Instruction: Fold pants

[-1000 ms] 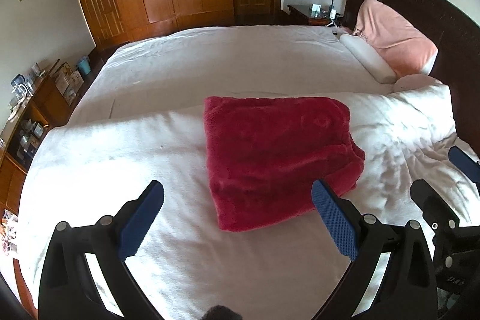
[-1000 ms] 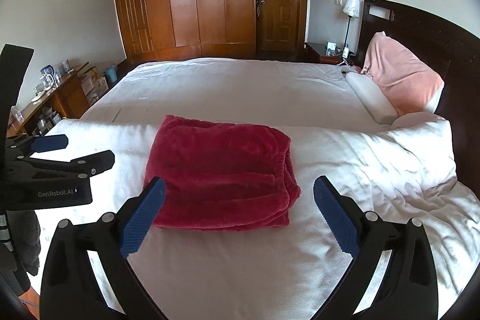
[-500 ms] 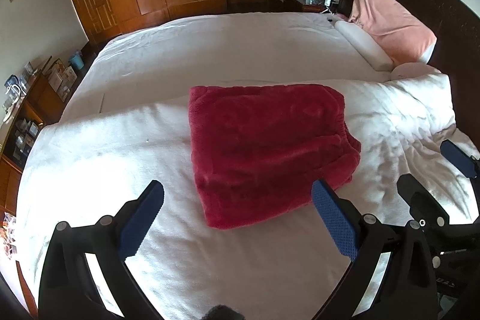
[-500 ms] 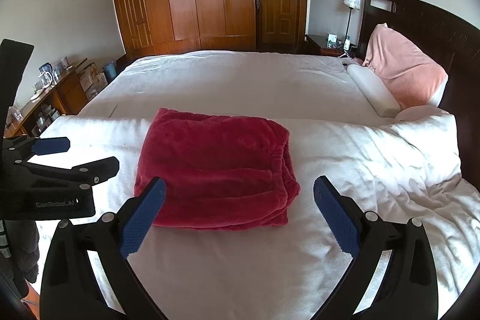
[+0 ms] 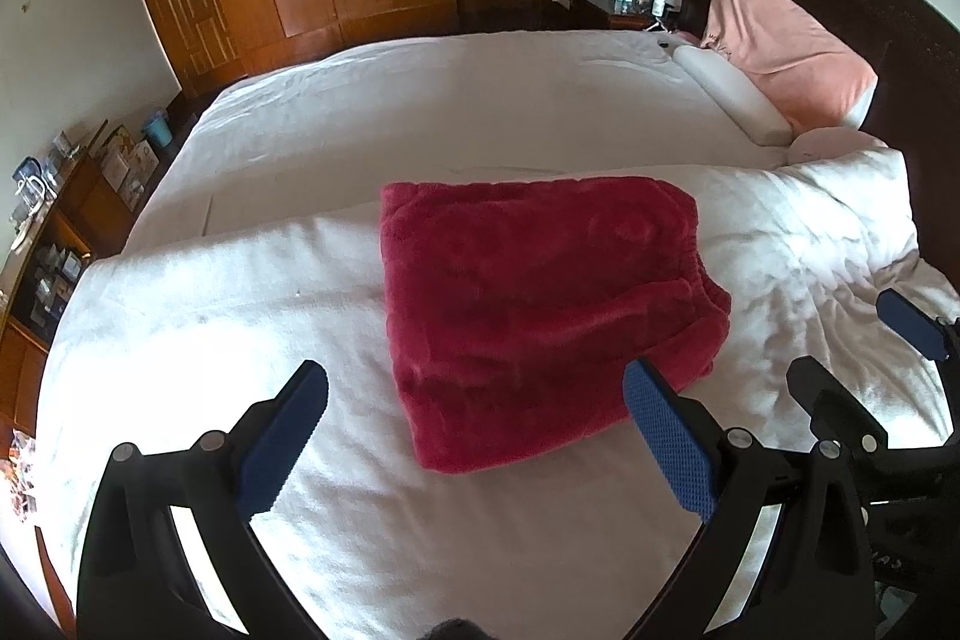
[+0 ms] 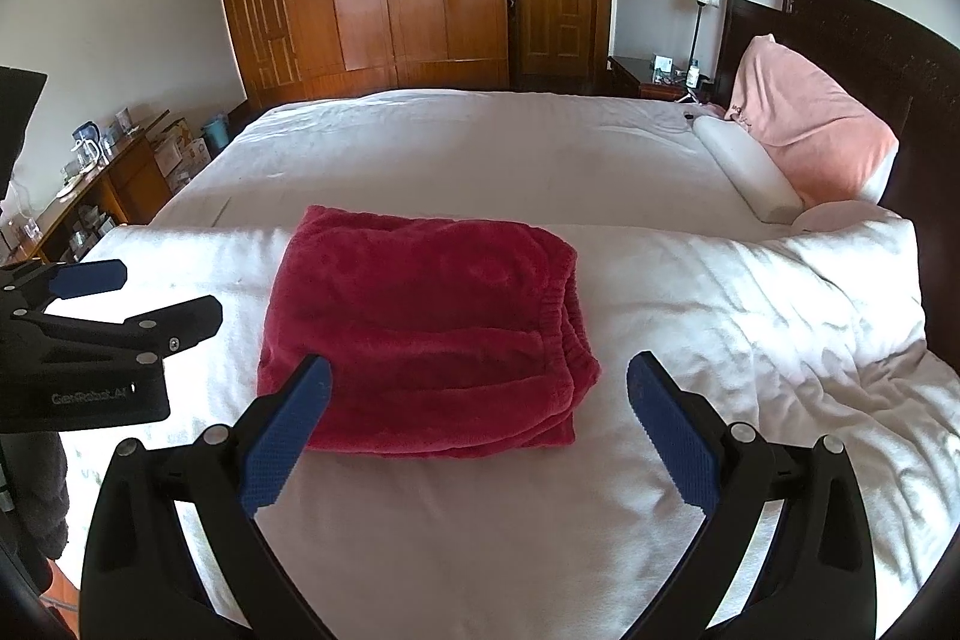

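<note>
Folded red fleece pants (image 6: 420, 334) rest on the white duvet (image 6: 690, 334); left gripper (image 5: 474, 436) and right gripper (image 6: 480, 430), both spread empty, hover nearside—folding apparently complete.

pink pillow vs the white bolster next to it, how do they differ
The pink pillow is broad and stands propped against the dark headboard; the white bolster is narrow, tube-shaped and lies flat on the bed. The pillow sits behind, nearer the headboard, with the bolster in front of it. The pillow's cover looks fuzzy, the bolster's smooth. Both rest at the head of the bed, far from the folded red pants.
</note>
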The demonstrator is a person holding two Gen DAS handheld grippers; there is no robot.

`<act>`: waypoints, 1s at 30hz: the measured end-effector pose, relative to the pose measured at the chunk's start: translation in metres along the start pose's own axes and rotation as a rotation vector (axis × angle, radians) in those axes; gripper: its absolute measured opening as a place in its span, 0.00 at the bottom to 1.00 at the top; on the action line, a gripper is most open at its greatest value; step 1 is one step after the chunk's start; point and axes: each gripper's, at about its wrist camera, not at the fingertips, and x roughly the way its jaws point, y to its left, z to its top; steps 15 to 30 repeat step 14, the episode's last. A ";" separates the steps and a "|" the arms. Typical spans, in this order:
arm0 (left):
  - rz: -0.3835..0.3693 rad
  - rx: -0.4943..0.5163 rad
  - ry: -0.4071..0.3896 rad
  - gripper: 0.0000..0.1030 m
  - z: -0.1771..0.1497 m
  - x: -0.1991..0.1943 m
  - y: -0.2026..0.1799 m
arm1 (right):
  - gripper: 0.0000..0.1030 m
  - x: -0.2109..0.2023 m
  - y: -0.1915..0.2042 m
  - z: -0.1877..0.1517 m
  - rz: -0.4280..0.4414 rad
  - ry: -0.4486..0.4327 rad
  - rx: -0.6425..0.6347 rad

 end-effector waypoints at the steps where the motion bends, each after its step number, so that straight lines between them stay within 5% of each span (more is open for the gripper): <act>1: -0.001 0.002 -0.005 0.95 0.000 -0.001 0.000 | 0.97 0.000 -0.001 0.000 -0.002 0.001 0.002; 30: -0.011 -0.008 -0.017 0.95 0.000 -0.002 0.007 | 0.97 0.003 -0.001 -0.003 -0.010 0.010 0.007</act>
